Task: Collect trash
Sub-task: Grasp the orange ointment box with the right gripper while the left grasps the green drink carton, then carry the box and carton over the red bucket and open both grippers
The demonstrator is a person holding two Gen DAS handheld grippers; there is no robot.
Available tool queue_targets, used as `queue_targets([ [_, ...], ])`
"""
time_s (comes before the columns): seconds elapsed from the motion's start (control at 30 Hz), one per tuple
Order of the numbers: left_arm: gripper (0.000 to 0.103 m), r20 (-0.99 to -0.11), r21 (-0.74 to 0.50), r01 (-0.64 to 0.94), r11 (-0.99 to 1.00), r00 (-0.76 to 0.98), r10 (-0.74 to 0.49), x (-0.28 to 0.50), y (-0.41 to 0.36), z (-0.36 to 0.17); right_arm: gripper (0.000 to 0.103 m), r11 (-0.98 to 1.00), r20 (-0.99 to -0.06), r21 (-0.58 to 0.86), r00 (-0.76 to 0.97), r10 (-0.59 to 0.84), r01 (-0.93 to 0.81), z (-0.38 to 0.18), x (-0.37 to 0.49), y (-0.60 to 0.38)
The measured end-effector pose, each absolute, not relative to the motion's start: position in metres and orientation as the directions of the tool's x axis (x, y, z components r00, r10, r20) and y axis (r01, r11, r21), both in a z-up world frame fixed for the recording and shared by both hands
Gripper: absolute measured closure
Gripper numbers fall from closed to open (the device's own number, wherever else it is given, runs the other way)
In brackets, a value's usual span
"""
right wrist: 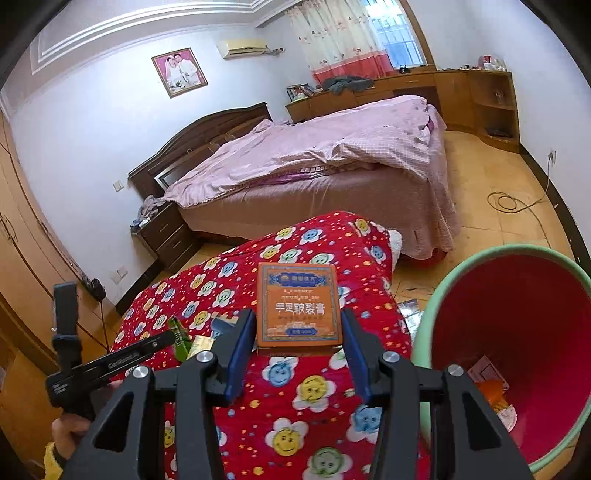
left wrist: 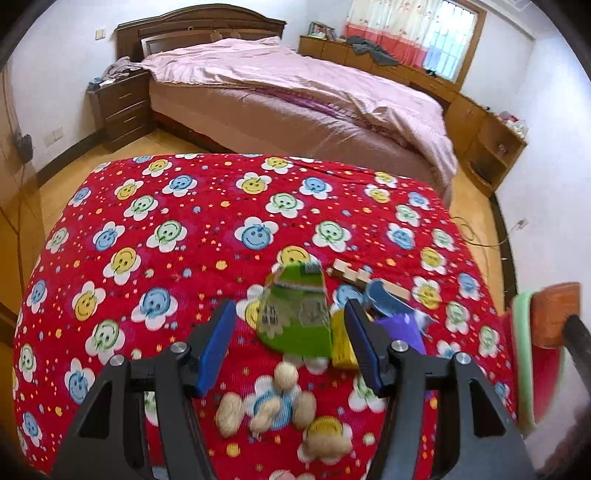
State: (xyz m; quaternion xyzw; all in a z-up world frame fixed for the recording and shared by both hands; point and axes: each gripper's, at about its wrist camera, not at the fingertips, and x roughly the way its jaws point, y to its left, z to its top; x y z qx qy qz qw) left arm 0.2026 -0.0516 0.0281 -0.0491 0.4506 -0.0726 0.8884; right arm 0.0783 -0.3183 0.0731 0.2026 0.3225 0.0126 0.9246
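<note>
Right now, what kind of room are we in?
Most likely a home bedroom: a bed with a pink quilt, a dark nightstand beside it, and a curtained window.

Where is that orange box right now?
In the right wrist view the orange box sits clamped between the right gripper fingers, above the red flowered cloth, left of the green bin.
</note>
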Motion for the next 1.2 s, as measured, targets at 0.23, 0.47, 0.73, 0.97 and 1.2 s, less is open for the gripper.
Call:
queue_targets([
  [0.23,0.042,-0.824,-0.160,0.029,0.987,0.547,-0.149,0.223,-0.055,0.010,0.053,0.908,-0.603,0.405,0.777,0.180,0.103,0.067,0.084,-0.344],
  [0.47,0.051,-0.838,-0.215,-0.001,0.977,0.515,-0.184,0.230,-0.059,-0.005,0.053,0.914,-0.647,0.393,0.737,0.196,0.101,0.063,0.089,-0.357],
  [0.73,0.053,-0.811,-0.210,0.026,0.977,0.554,-0.189,0.222,-0.057,0.004,0.053,0.915,-0.648,0.389,0.738,0.191,0.105,0.062,0.077,-0.359],
  [0.97,0.053,-0.770,-0.193,0.122,0.974,0.596,-0.227,0.197,-0.068,0.032,0.053,0.900,-0.612,0.410,0.776,0.149,0.151,0.061,0.054,-0.363],
  [1.2,0.053,-0.727,-0.236,0.256,0.938,0.594,-0.345,0.159,-0.099,0.065,0.053,0.895,-0.584,0.400,0.808,0.082,0.197,0.073,0.018,-0.370],
])
